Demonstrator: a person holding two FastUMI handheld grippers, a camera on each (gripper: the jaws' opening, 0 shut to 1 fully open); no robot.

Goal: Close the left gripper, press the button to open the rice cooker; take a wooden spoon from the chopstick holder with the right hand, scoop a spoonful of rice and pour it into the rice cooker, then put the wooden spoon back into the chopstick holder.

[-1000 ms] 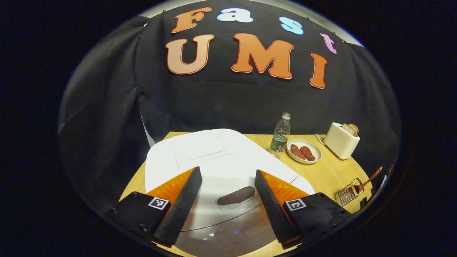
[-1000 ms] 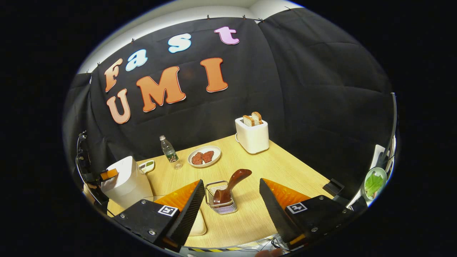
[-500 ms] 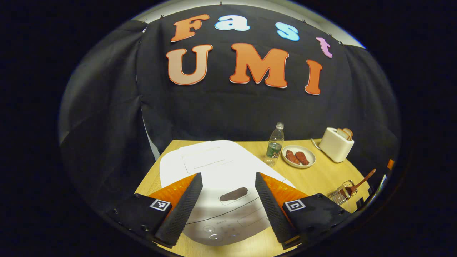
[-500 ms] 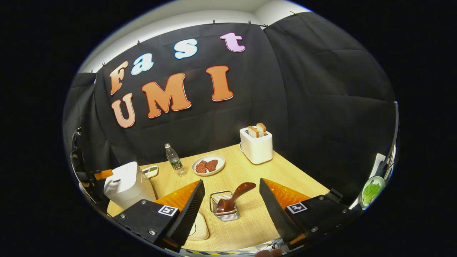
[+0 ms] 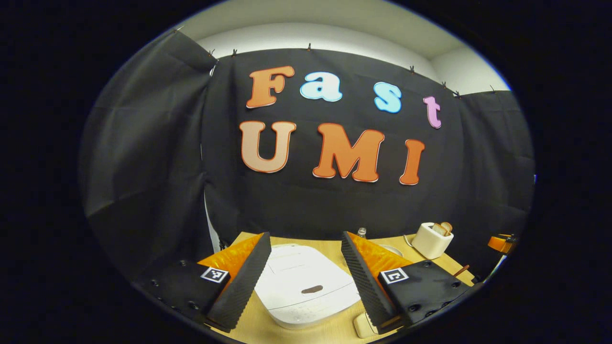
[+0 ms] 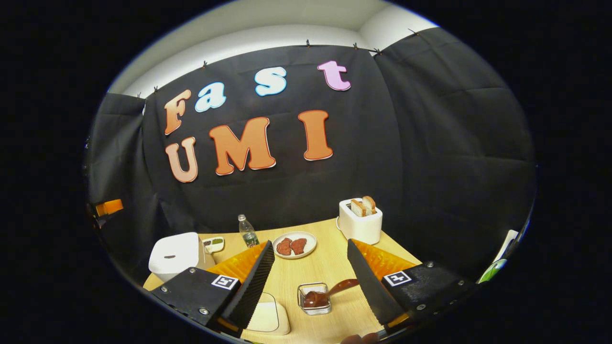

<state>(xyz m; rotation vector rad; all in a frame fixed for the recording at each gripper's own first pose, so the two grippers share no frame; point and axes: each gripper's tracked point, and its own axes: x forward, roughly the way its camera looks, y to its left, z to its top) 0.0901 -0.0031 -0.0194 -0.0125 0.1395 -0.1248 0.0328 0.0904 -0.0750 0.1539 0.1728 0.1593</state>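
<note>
The white rice cooker (image 5: 306, 286) stands on the wooden table with its lid down and a dark button (image 5: 311, 289) at the front. My left gripper (image 5: 305, 237) hovers above and behind it, open, with nothing between the fingers. In the right gripper view the cooker (image 6: 174, 253) stands at the far left. A wire chopstick holder (image 6: 313, 306) holds the dark wooden spoon (image 6: 330, 291), handle leaning right. My right gripper (image 6: 310, 242) is open, well above the holder. A cream rice container (image 6: 265, 317) lies partly behind its left finger.
A plate of red meat (image 6: 294, 244), a water bottle (image 6: 247, 231), a small dish (image 6: 213, 243) and a white toaster (image 6: 360, 222) with bread stand along the table's back. A green-leaf plate (image 6: 492, 272) is at the far right. The toaster (image 5: 431, 239) also sits right of the cooker.
Both grippers have drawn back and up from the table. The cooker and the holder now look smaller and lower. Both grippers stay open.
</note>
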